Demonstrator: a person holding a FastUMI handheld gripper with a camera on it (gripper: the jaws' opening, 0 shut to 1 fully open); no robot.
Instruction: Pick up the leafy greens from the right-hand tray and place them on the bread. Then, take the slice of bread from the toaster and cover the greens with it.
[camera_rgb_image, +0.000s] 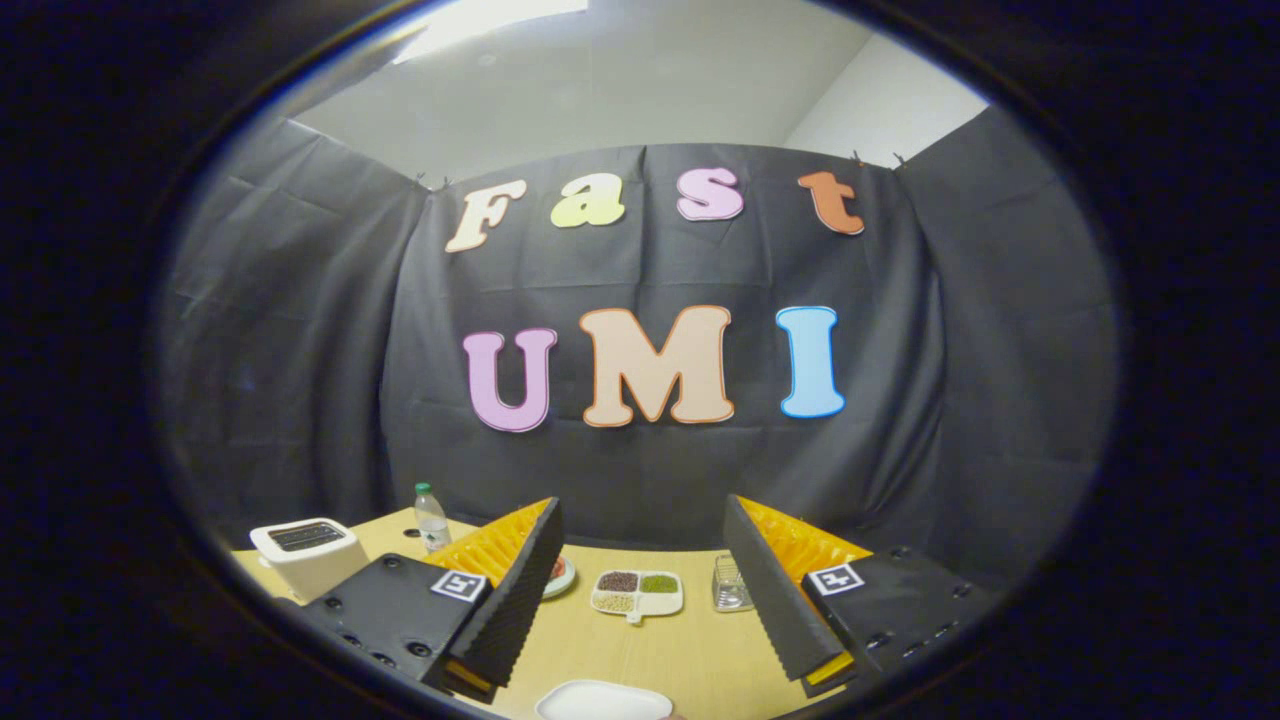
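my gripper (640, 590) hangs wide open over the table (680, 650), holding nothing (aimed high at the wall). the toaster (305, 552) stands beyond the left finger, a divided tray (637, 593) between the 2 fingers; i can't make out greens or bread, so i'd tilt down to find them.

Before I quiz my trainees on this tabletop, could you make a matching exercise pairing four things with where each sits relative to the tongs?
Things:
1. toaster
2. water bottle
3. divided dish
4. white plate

Places:
A. on the table beyond the open tongs, seen through the gap between the fingers
B. nearest, low between the fingertips
C. outside the left finger, at the table's near left
D. behind the toaster, by the cloth wall

Pairs: 1-C, 2-D, 3-A, 4-B
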